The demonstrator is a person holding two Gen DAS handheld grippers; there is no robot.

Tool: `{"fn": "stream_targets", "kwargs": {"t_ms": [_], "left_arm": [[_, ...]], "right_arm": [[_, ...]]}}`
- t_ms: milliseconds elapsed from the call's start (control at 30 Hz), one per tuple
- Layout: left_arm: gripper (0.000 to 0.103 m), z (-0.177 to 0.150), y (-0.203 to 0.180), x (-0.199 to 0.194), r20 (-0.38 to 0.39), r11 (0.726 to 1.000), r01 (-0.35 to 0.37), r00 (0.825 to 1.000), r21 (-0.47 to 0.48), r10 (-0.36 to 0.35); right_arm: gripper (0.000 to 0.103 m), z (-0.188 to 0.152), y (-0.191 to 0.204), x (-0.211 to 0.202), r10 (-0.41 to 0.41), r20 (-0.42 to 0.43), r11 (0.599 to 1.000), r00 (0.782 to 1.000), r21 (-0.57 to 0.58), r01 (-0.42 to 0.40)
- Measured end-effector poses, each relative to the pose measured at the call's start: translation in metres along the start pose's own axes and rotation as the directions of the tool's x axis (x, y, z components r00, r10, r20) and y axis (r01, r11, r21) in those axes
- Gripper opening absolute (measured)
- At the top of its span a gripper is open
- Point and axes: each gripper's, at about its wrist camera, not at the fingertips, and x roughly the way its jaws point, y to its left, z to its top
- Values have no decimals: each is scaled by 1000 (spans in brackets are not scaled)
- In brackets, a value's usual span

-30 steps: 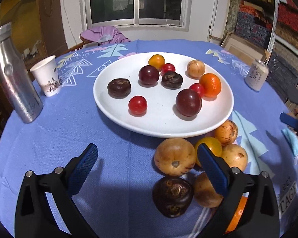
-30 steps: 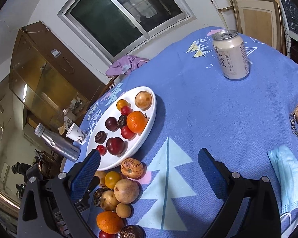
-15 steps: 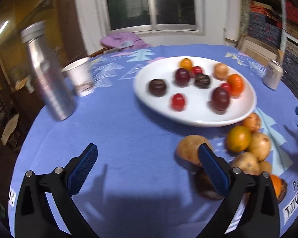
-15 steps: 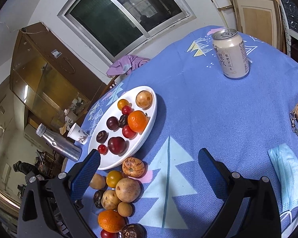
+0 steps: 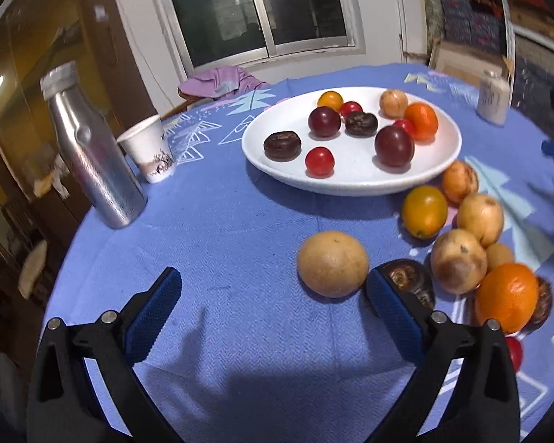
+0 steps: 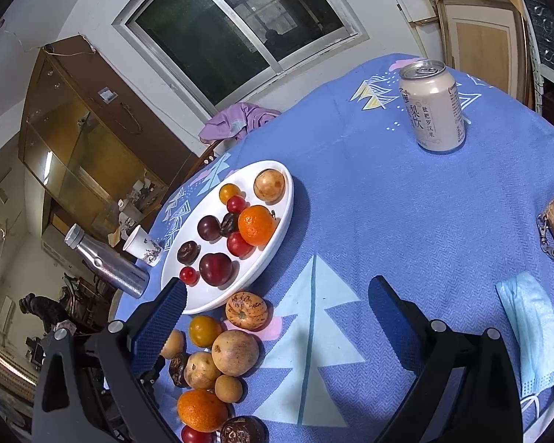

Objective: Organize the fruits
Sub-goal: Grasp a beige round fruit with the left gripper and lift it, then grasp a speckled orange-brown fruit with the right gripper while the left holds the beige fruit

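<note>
On a round table under a blue patterned cloth (image 5: pixel 221 221), a white plate (image 5: pixel 351 181) held plums, cherry tomatoes, an orange and dark fruits, while more fruit lay loose on the cloth just beside its near rim. The left gripper (image 5: pixel 273 310) hung low above the cloth, fingers spread wide and empty, a tan round fruit (image 5: pixel 332 264) between them near the right finger. The right gripper (image 6: pixel 277 317) stood equally wide and empty. A steel bottle (image 5: pixel 92 151), paper cup (image 5: pixel 147 153) and drink can (image 6: pixel 433 105) stood apart.
</note>
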Motion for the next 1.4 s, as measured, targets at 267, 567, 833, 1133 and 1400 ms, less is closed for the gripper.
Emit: {"fn": "stream_targets", "kwargs": {"t_ms": [267, 567, 833, 1133, 1400], "left_arm": [[99, 6, 8, 11, -20, 998, 55, 998, -41, -56], [80, 13, 10, 27, -53, 974, 200, 977, -103, -207], [46, 11, 3, 27, -56, 950, 293, 952, -108, -300], [46, 9, 30, 19, -45, 966, 201, 977, -162, -210], [46, 9, 24, 24, -69, 967, 212, 972, -141, -223]], "right_arm": [[100, -3, 5, 3, -19, 0, 999, 1000, -33, 19], [100, -12, 17, 16, -18, -62, 994, 998, -109, 11], [100, -18, 13, 27, 14, -120, 997, 993, -70, -23], [99, -26, 22, 46, 8, -174, 995, 985, -99, -26], [70, -24, 33, 80, 5, -239, 993, 971, -110, -32]]}}
